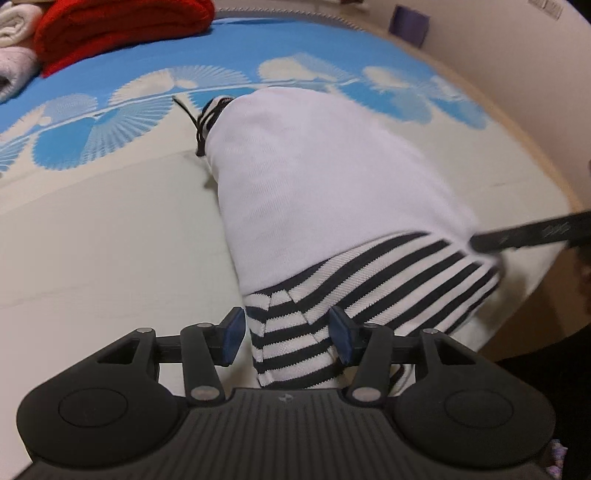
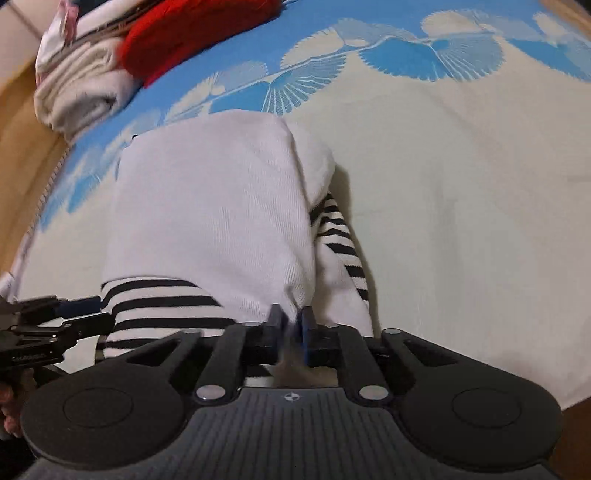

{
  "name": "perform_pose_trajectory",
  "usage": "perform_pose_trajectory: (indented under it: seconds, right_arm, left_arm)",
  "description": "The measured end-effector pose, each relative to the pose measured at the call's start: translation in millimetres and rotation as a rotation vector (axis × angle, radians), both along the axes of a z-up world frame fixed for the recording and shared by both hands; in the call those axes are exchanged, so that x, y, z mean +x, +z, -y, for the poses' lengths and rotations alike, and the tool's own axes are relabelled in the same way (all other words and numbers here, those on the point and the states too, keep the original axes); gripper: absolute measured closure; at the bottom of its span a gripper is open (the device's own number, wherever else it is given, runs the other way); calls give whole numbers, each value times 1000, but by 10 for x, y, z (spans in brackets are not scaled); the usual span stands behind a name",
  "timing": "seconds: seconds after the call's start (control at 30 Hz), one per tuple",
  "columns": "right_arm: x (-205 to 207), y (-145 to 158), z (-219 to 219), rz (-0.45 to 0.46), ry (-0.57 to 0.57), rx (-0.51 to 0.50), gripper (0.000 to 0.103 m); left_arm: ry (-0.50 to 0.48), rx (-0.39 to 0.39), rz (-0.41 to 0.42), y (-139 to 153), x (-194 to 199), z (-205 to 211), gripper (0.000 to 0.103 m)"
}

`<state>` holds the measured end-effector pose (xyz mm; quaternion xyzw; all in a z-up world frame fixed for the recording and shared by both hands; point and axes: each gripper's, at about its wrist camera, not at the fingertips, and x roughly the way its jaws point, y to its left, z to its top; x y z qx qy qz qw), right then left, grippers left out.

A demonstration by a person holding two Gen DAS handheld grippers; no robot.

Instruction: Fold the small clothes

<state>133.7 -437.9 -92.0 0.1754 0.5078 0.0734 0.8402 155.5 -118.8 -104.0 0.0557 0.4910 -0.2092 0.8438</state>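
A small white garment (image 1: 325, 177) with black-and-white striped trim lies on the cream and blue cloth; it also shows in the right wrist view (image 2: 214, 214). My left gripper (image 1: 288, 339) is open, its blue pads either side of the striped hem (image 1: 295, 347) at the near end. My right gripper (image 2: 290, 328) is shut on a fold of the white fabric near the striped sleeve (image 2: 343, 243). The left gripper shows at the left of the right wrist view (image 2: 74, 317). A dark drawstring (image 1: 192, 122) sticks out at the garment's far end.
A folded red cloth (image 1: 122, 29) and rolled pale towels (image 1: 14, 44) sit at the far left; they also show in the right wrist view (image 2: 192, 33). A purple object (image 1: 410, 24) stands by the far wall. The table edge (image 1: 546, 170) runs along the right.
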Motion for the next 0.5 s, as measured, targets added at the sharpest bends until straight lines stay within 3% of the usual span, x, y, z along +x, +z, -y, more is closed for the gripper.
perform_pose_trajectory:
  seconds: [0.03, 0.1, 0.13, 0.2, 0.27, 0.33, 0.37, 0.5]
  right_arm:
    - [-2, 56, 18, 26, -9, 3, 70]
    - [-35, 197, 14, 105, -27, 23, 64]
    - [-50, 241, 11, 135, -23, 38, 55]
    - [-66, 243, -48, 152, 41, 52, 51]
    - [-10, 103, -152, 73, 95, -29, 51]
    - [35, -130, -230, -61, 135, -120, 52]
    - [52, -163, -236, -87, 135, -120, 52]
    - [58, -107, -222, -58, 130, -96, 68]
  left_arm:
    - [9, -1, -2, -8, 13, -11, 47]
    - [19, -5, -12, -27, 29, -14, 47]
    - [19, -6, -13, -40, 22, -15, 47]
    - [12, 1, -10, -47, 17, -3, 47]
    - [14, 5, -13, -64, 36, 14, 47]
    - [18, -7, -28, -71, 52, 7, 43]
    - [22, -17, -36, -59, 53, -1, 41]
    - [39, -143, -74, 96, 75, -156, 41]
